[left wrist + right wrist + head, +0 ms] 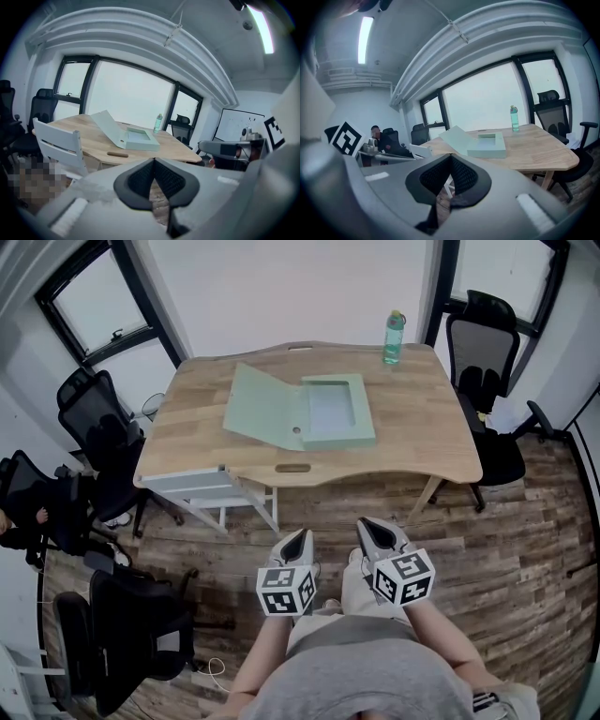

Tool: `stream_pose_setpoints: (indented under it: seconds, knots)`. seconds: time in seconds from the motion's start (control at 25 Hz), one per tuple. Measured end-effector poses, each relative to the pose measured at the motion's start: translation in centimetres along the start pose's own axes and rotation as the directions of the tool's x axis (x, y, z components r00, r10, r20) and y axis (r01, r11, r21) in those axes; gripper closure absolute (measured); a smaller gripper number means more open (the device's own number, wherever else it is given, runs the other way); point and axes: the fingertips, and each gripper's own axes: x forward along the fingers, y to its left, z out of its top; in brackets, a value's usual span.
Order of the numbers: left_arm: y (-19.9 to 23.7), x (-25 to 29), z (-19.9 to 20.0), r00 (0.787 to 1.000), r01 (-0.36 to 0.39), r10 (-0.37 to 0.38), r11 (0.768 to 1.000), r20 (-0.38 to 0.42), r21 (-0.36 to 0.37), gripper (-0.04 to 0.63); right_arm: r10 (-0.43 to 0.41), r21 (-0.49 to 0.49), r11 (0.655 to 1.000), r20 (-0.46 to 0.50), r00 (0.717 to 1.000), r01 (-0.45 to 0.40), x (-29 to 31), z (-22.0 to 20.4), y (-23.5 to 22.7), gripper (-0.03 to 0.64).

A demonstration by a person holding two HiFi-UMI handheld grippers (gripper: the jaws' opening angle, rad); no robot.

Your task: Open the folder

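The pale green box folder (337, 411) lies open on the wooden table (412, 446), its lid (262, 407) propped up at a slant to the left. It also shows in the left gripper view as the folder (136, 137) and in the right gripper view as the folder (487, 143). My left gripper (298, 538) and right gripper (370, 531) hang side by side over the floor, close to my body and well short of the table. Both are shut with nothing between their pads, as seen at the left gripper (153, 161) and the right gripper (450, 157).
A green water bottle (394, 337) stands at the table's far right corner. A white chair (202, 488) is tucked under the left front edge. Black office chairs (98, 423) stand at the left and one (483, 352) at the right. A person (28, 512) sits far left.
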Motion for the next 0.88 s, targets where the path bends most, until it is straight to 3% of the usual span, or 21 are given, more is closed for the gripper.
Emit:
stream_pose_setpoints:
  seconds: [0.88]
  knots:
    - [-0.3,1.8,0.9,1.0,0.015,-0.015,1.0,-0.01,0.01,0.591,-0.014,0.012,1.0,0.016,1.0,0.014,0.0,0.9,-1.9,0.618]
